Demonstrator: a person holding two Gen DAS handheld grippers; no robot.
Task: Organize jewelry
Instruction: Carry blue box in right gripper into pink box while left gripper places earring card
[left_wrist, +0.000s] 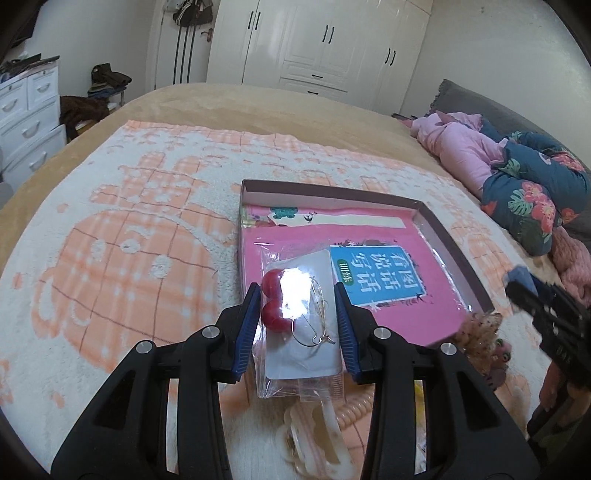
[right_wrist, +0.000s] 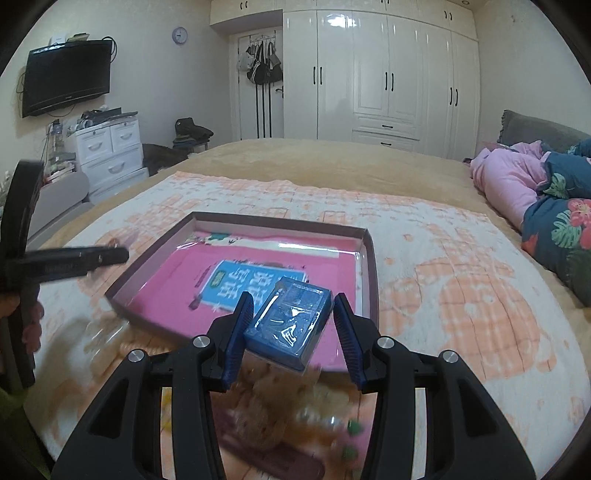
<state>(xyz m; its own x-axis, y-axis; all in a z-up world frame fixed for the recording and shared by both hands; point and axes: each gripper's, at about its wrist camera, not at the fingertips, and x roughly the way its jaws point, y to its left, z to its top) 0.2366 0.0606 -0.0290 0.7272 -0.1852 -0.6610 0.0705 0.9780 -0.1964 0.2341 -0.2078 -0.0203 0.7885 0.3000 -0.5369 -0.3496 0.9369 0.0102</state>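
Observation:
My left gripper (left_wrist: 297, 306) has its jaws set wide around a clear plastic packet of red-bead hoop earrings (left_wrist: 299, 325), held over the near edge of a shallow brown box (left_wrist: 458, 251) lined with a pink booklet. The jaws touch the packet's sides; it looks held. My right gripper (right_wrist: 293, 314) has a small blue wrapped box (right_wrist: 291, 325) between its jaws above the same brown box (right_wrist: 371, 266). The blue box touches the left finger only; a gap shows on the right.
The brown box lies on a peach-and-white blanket (left_wrist: 129, 240) on the bed. A cream hair claw (left_wrist: 317, 439), a coiled hair tie (left_wrist: 354, 406) and a lacy hair piece (left_wrist: 480, 332) lie near the front. Bedding (left_wrist: 517, 177) is piled at right.

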